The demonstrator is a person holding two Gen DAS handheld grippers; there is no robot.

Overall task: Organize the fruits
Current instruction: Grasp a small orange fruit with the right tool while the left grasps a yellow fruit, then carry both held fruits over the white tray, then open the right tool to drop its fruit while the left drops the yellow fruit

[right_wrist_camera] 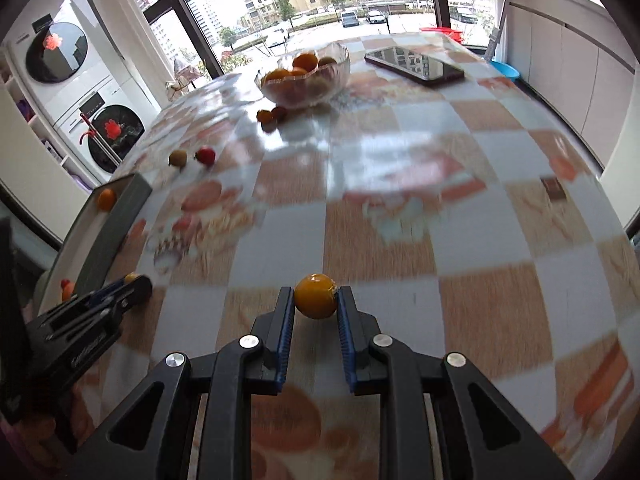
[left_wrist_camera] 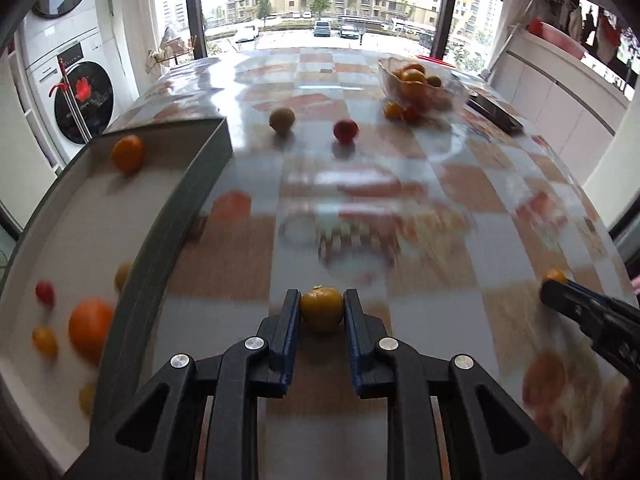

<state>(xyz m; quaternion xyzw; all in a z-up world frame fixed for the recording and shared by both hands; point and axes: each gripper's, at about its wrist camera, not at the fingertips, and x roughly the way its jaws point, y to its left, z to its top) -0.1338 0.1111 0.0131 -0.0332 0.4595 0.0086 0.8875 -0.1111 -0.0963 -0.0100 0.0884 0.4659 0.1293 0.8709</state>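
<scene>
- left gripper clamped on a yellow tomato, jaws pressed against both sides of it, fruit at the fingertips above the checkered table.
- right gripper likewise pinching a small orange fruit between its blue pads, also over the table.
- white tray with dark rim sits just left of the left gripper; already holds several fruits incl. a big orange and a small red one.
- glass bowl of fruit at the far side, a phone beside it; a loose red fruit and a greenish one on the table between bowl and tray.
- step, judged: carry the held fruits to the tray.
- doing it well: lift clear of the tray rim before crossing, keep the grip gentle so the soft skin isn't crushed, set down in a bare patch away from the big orange, release low so it doesn't roll.
- go one gripper at a time, left first since it's nearer; right follows, avoid crossing arms.
</scene>
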